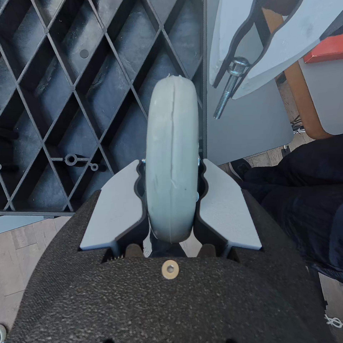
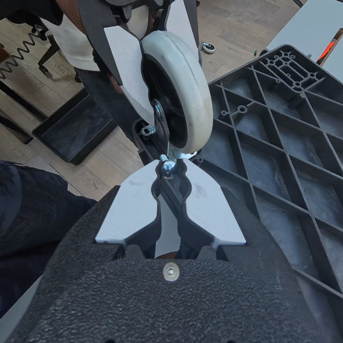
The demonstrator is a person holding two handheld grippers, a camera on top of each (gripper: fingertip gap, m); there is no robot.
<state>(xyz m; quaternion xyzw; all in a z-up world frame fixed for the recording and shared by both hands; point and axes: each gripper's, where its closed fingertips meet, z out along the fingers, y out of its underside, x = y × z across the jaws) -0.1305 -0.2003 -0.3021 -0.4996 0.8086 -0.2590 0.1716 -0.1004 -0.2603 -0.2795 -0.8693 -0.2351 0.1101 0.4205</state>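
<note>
— So, what does the left gripper [image 1: 171, 185] hold?

— Its fingers are closed on a grey caster wheel [image 1: 171, 157], seen edge-on at the centre of the left wrist view. The wheel's hub and bracket are hidden there behind the tread; only small bits of metal show at its sides.

— And the right gripper [image 2: 169, 169]?

— Narrowed onto a silver bolt [image 2: 168, 169], pinched by its round head near the fingertips. In the right wrist view most of the shank is hidden (only a short threaded stub shows beyond the head). The left wrist view shows the same bolt [image 1: 227, 87] in the upper right, its thread free below the fingers.

— Where is the wheel relative to the rest?

— Over the edge of a black ribbed plastic platform [image 2: 278, 148], which fills the right side of that frame and is cut off by its edge. The wheel's metal bracket [image 2: 157, 118] sits just above the bolt; whether they touch is hard to tell.

— Anything else?

— A black tray [image 2: 74, 128] on the wooden floor at left, and a small caster [image 2: 208, 47] far off at the top, too small to make out well.
</note>
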